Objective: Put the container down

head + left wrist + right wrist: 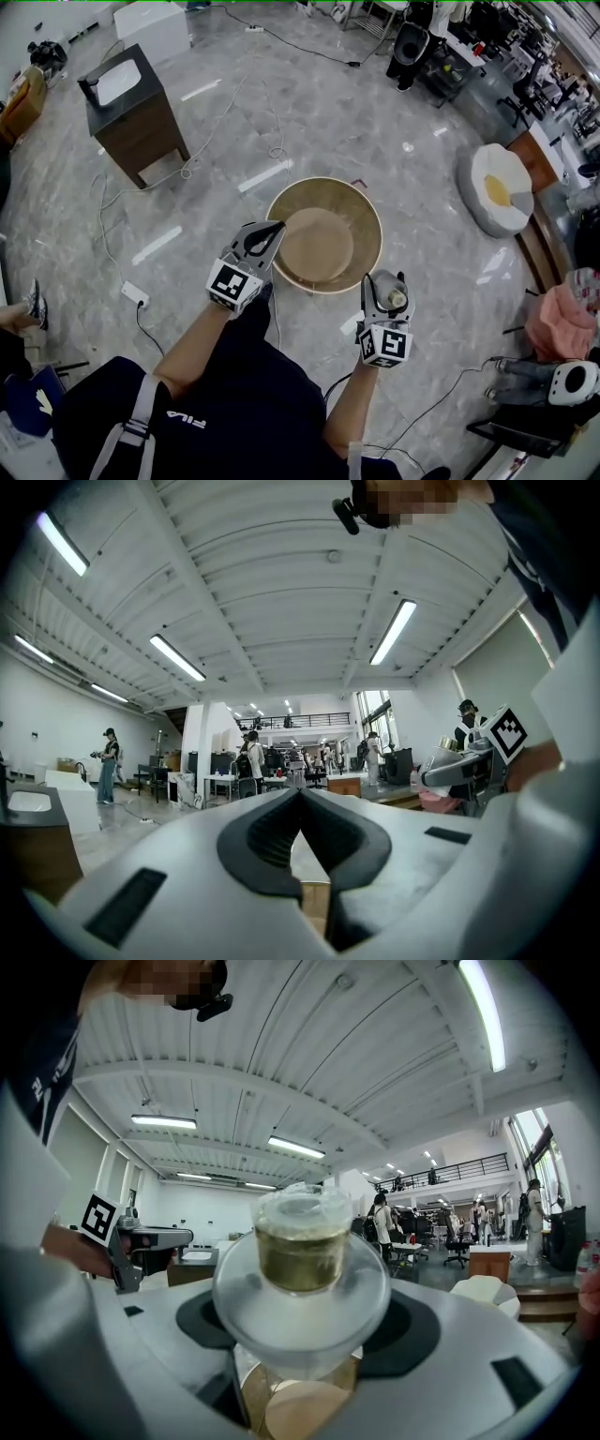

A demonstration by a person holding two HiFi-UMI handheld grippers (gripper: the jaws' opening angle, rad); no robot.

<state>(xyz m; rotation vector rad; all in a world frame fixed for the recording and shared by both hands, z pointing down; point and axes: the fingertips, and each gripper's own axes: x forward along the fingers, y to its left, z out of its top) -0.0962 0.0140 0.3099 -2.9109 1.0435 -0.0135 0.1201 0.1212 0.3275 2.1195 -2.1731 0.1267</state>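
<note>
right hand-held gripper (pixel 386 294), jaws clamped on clear container (pixel 300 1258)

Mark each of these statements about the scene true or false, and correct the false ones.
1. The right hand-held gripper holds a clear plastic lidded container. True.
2. That container stands inside the round tan wooden bowl. False: it is in the gripper's jaws, beside the bowl's rim.
3. The left hand-held gripper is shut on the bowl's rim. True.
4. In the head view, the dark wooden cabinet stands to the right of the bowl. False: it stands to the upper left.
</note>
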